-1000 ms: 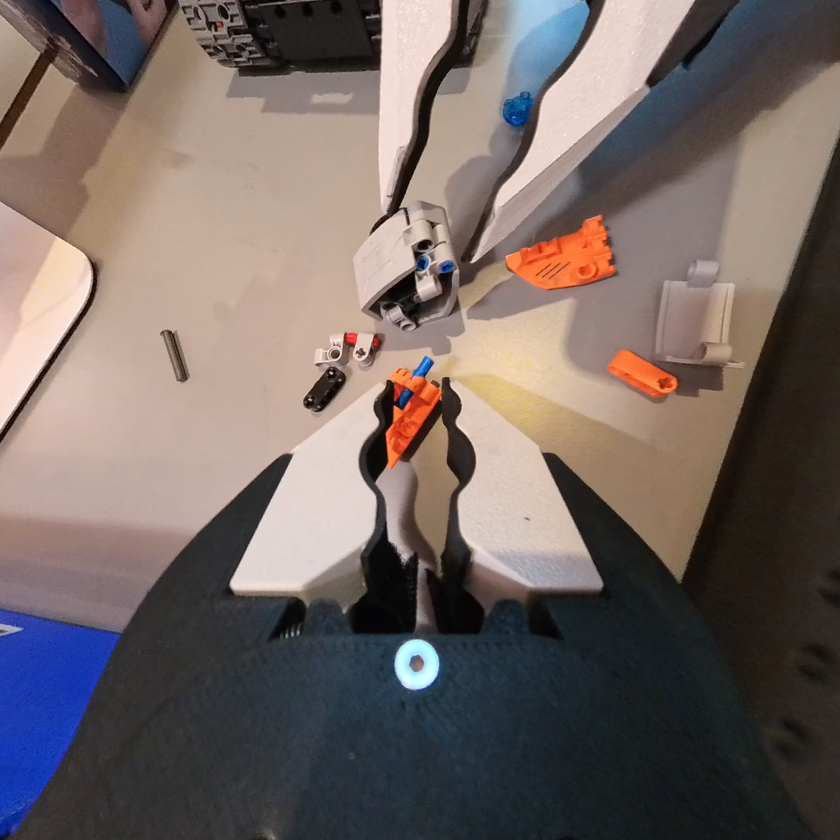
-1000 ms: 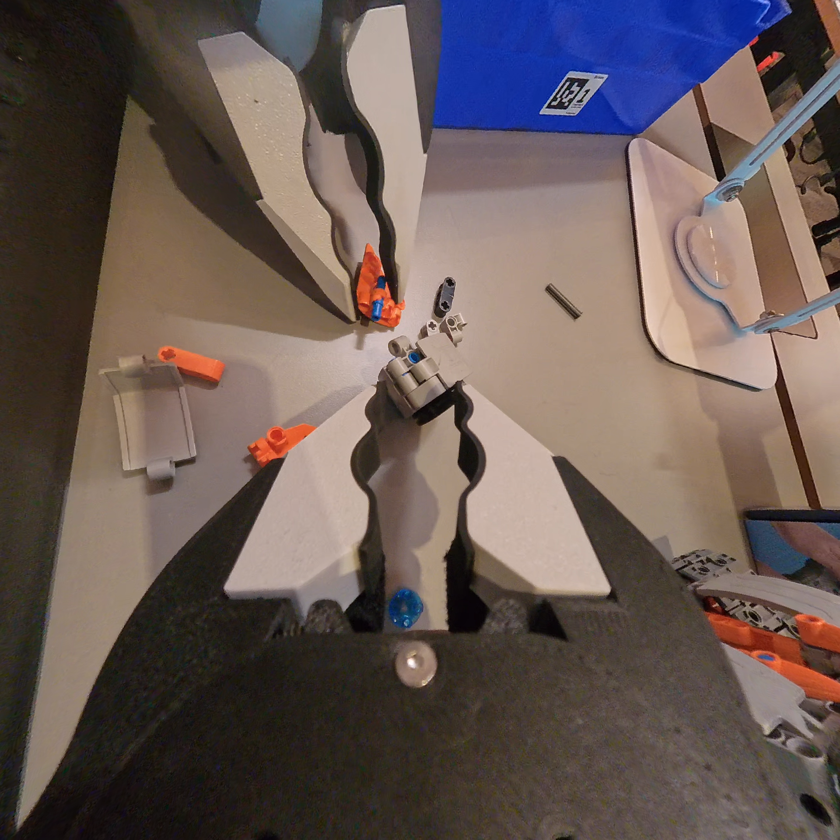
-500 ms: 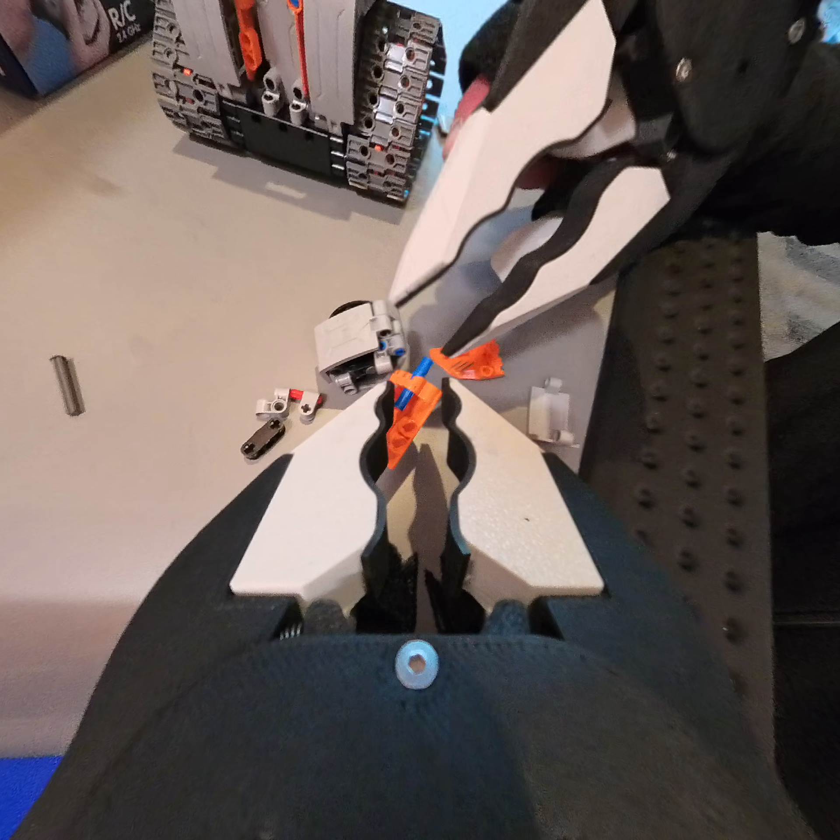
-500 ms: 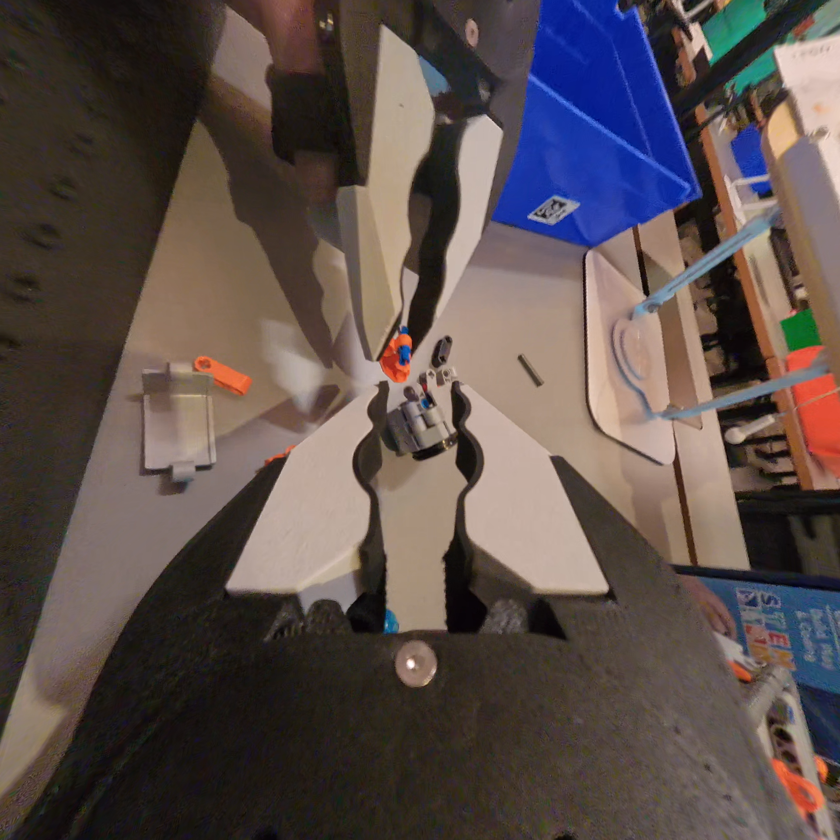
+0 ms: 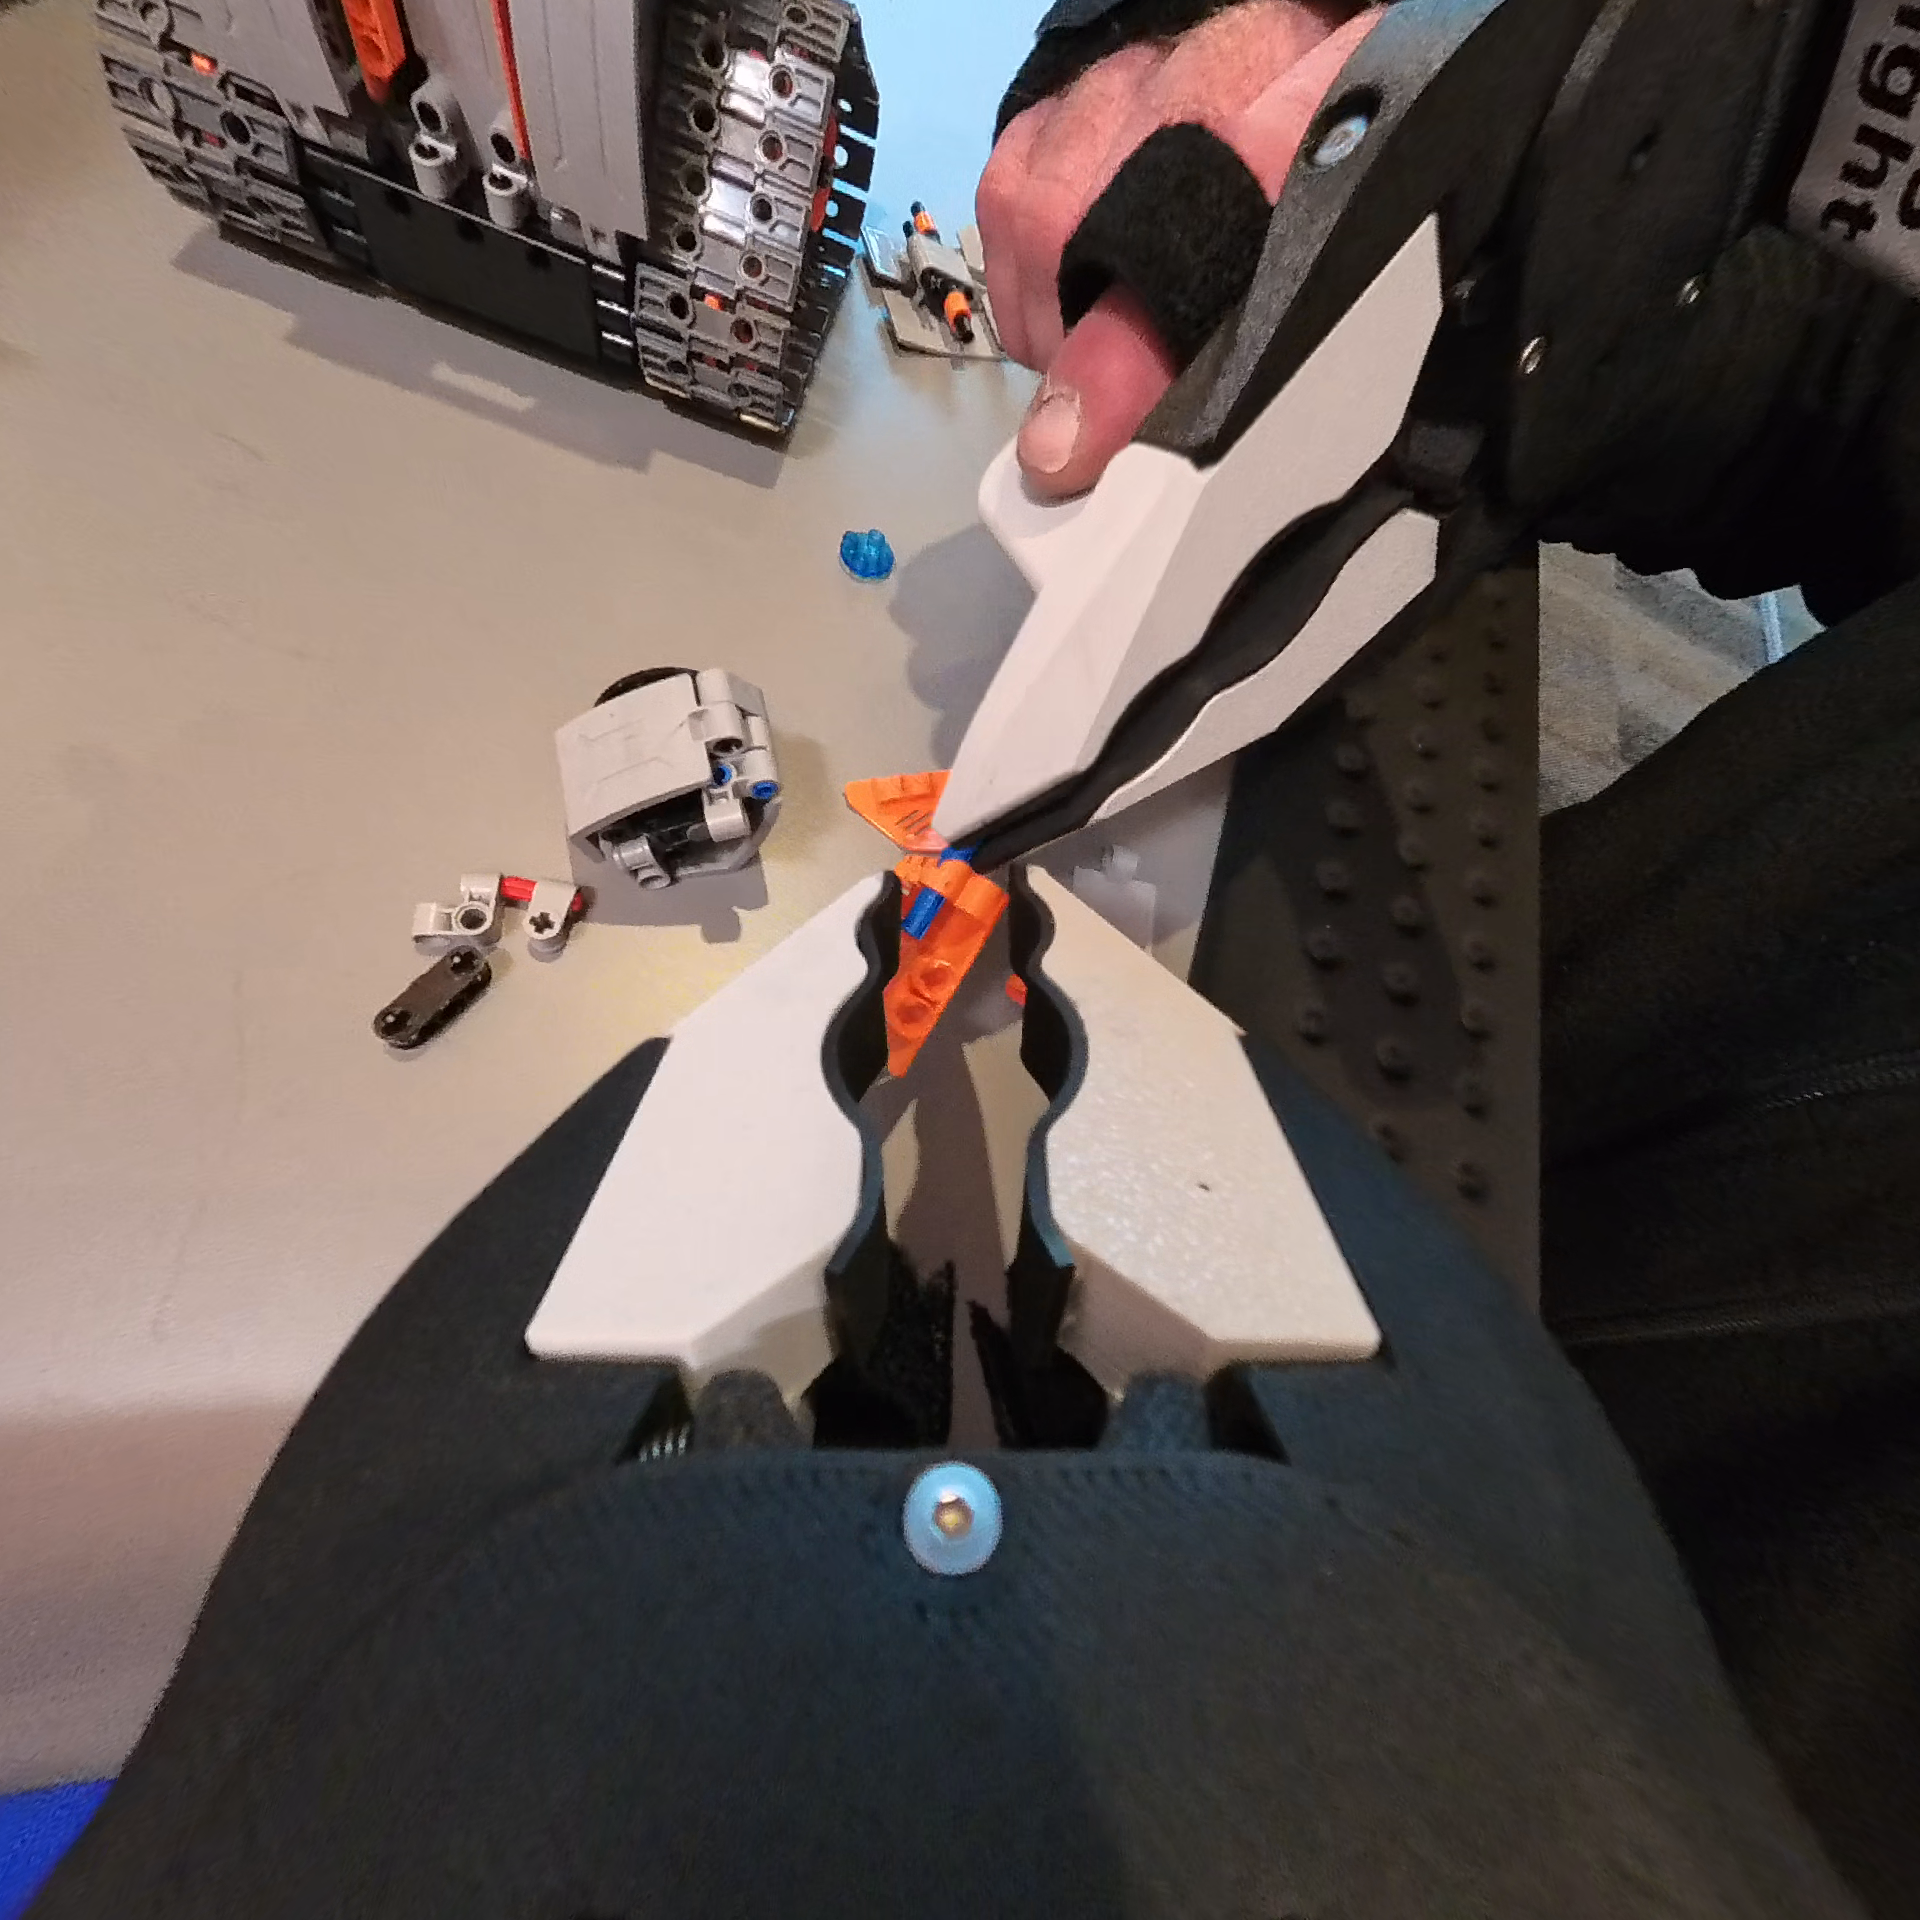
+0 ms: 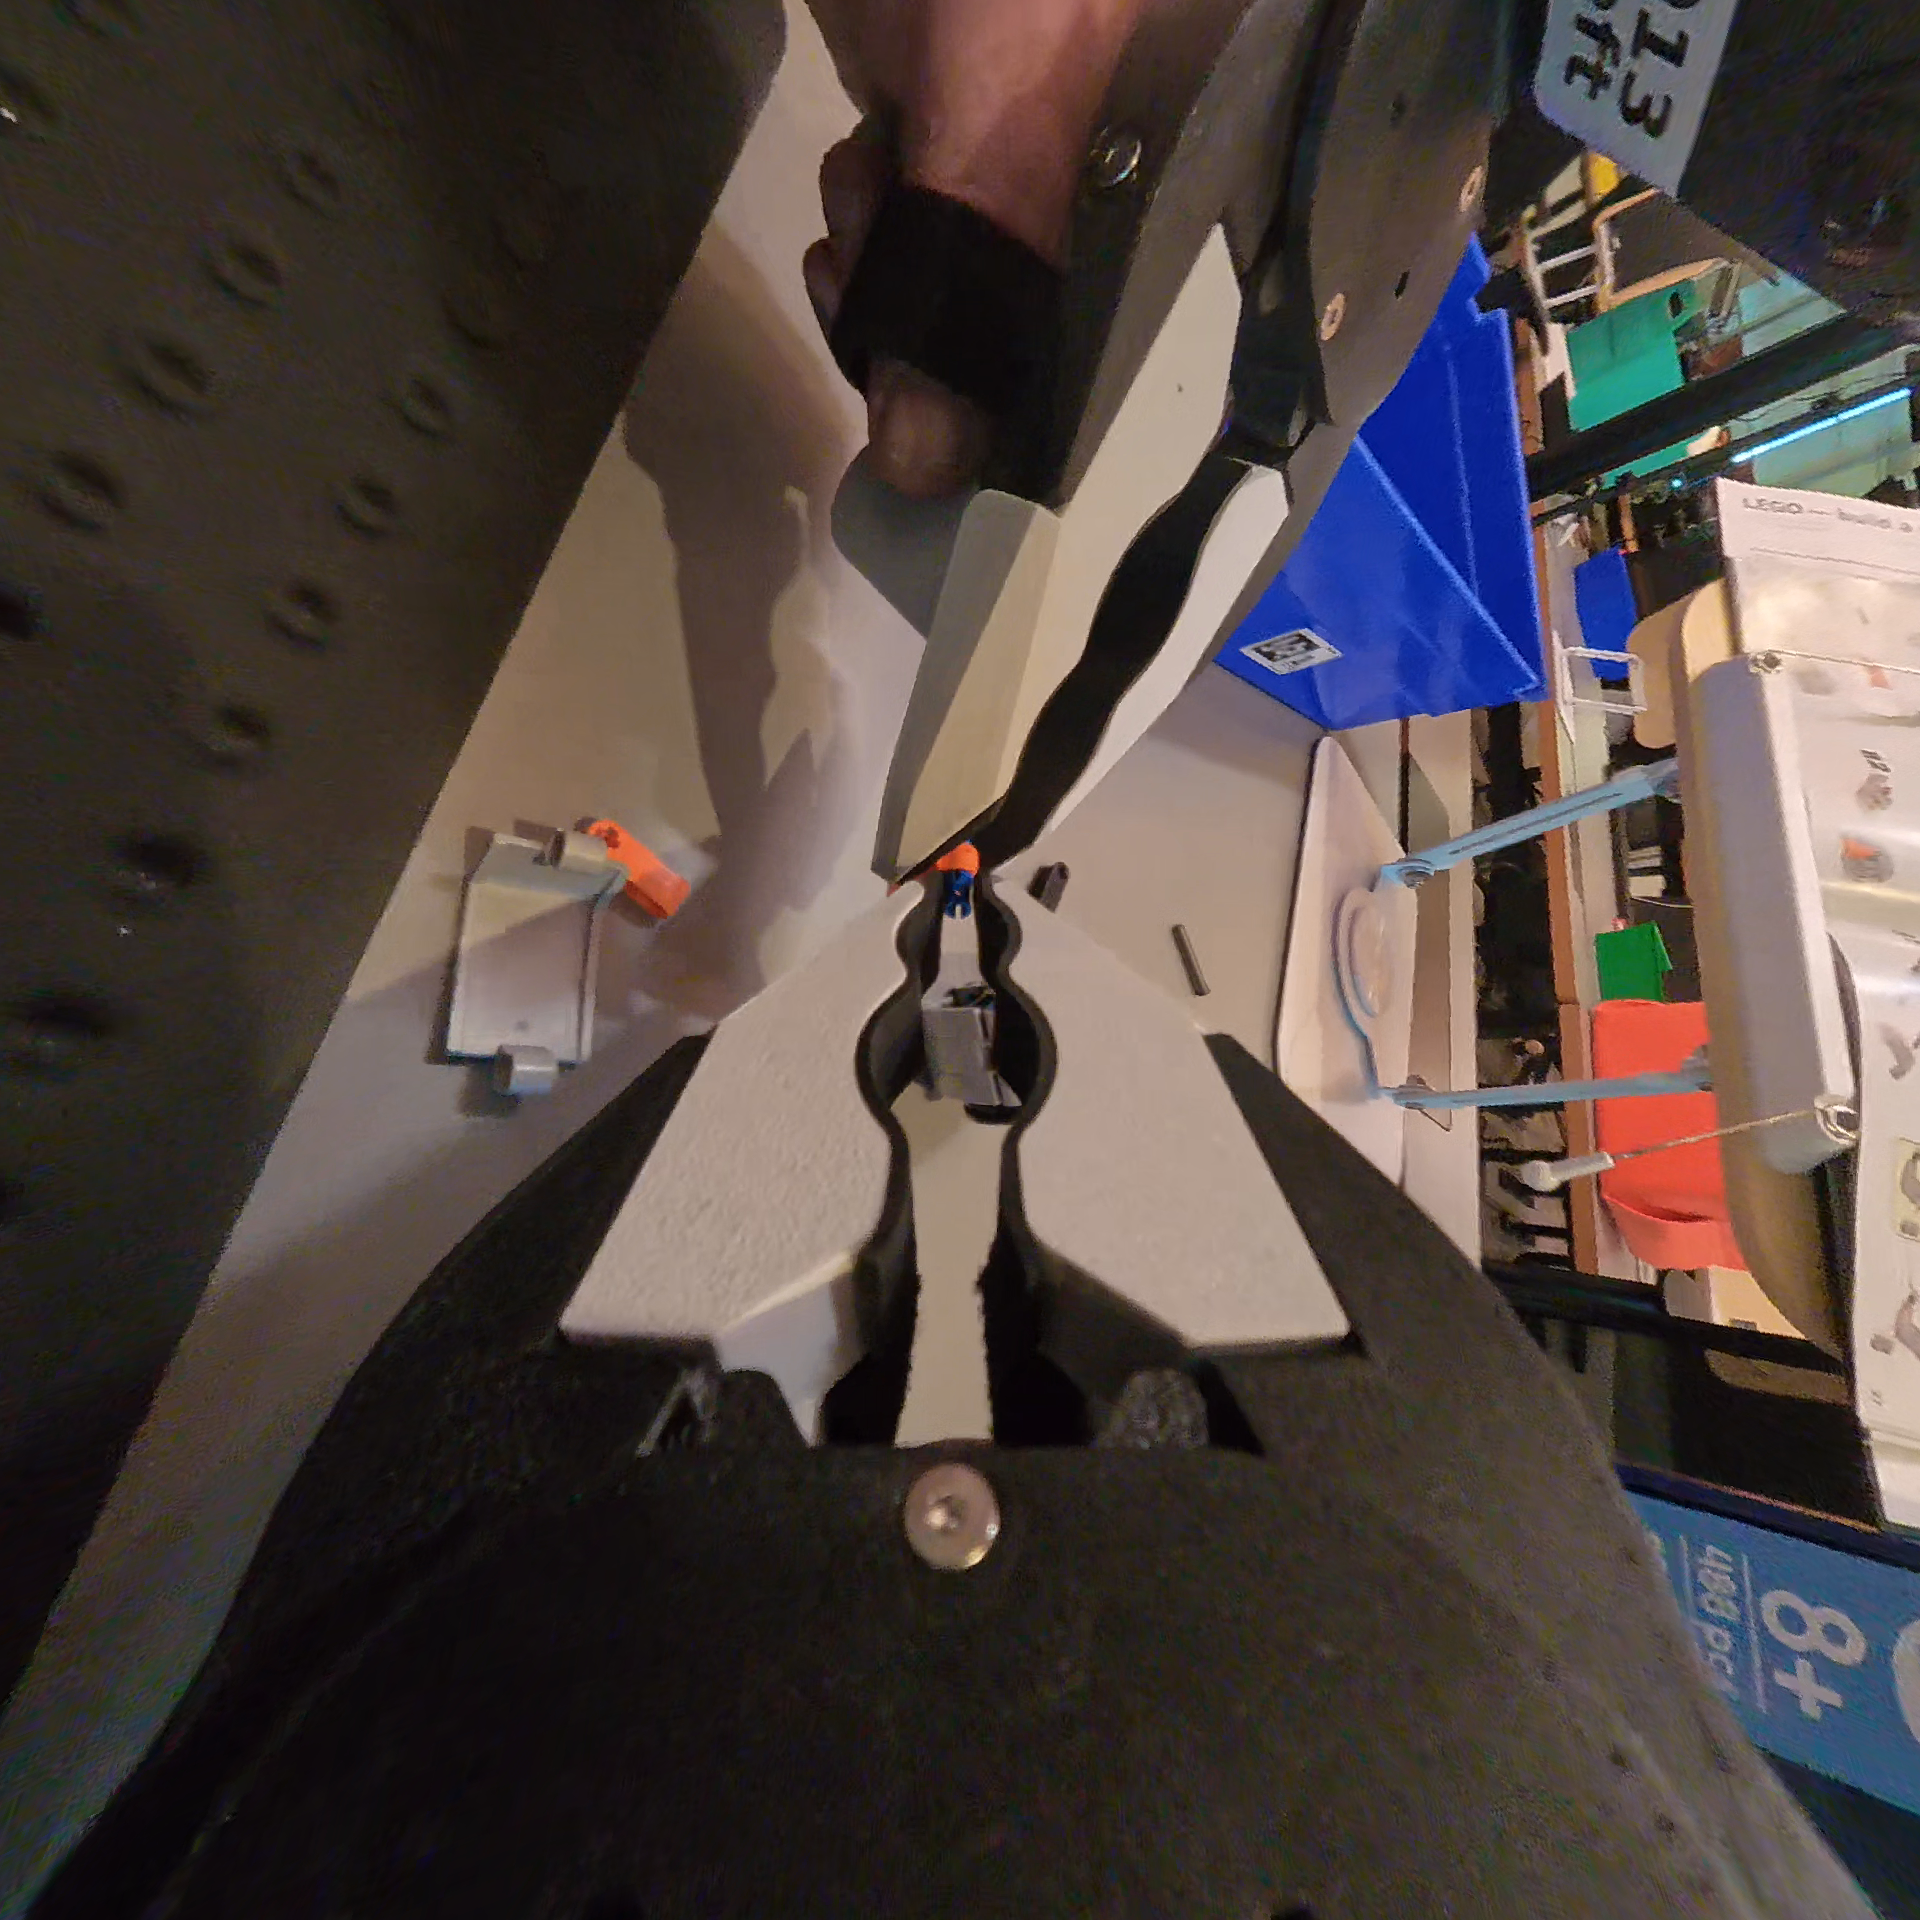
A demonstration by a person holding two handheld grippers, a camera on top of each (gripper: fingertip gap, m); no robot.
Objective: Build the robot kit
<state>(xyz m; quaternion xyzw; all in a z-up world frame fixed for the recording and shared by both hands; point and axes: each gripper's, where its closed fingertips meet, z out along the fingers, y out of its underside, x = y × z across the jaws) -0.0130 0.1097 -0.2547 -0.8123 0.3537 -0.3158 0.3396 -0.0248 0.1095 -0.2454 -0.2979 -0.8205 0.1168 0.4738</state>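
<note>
**Two grippers meet tip to tip over a small orange piece**

At the centre of the left wrist view, your left gripper [image 5: 951, 883] is nearly closed, pinching an orange wedge piece [image 5: 935, 971] that carries a blue pin [image 5: 920, 906]. Your right gripper [image 5: 961, 847] comes in from the upper right, its fingers almost together, tips at the blue pin; whether they actually grasp it cannot be told.

To do this well, judge it so: keep the left hold steady and square, and move the right tips straight along the pin.

Beyond, on the beige table [image 5: 260, 623], lie a black link [image 5: 431, 1010], a grey-and-red connector [image 5: 497, 914], a grey block assembly [image 5: 665, 784] and a blue round stud [image 5: 865, 554]. A tracked brick vehicle [image 5: 499, 177] stands at the upper left. In the right wrist view, a blue bin [image 6: 1392, 582] and cluttered shelves sit far right.
</note>
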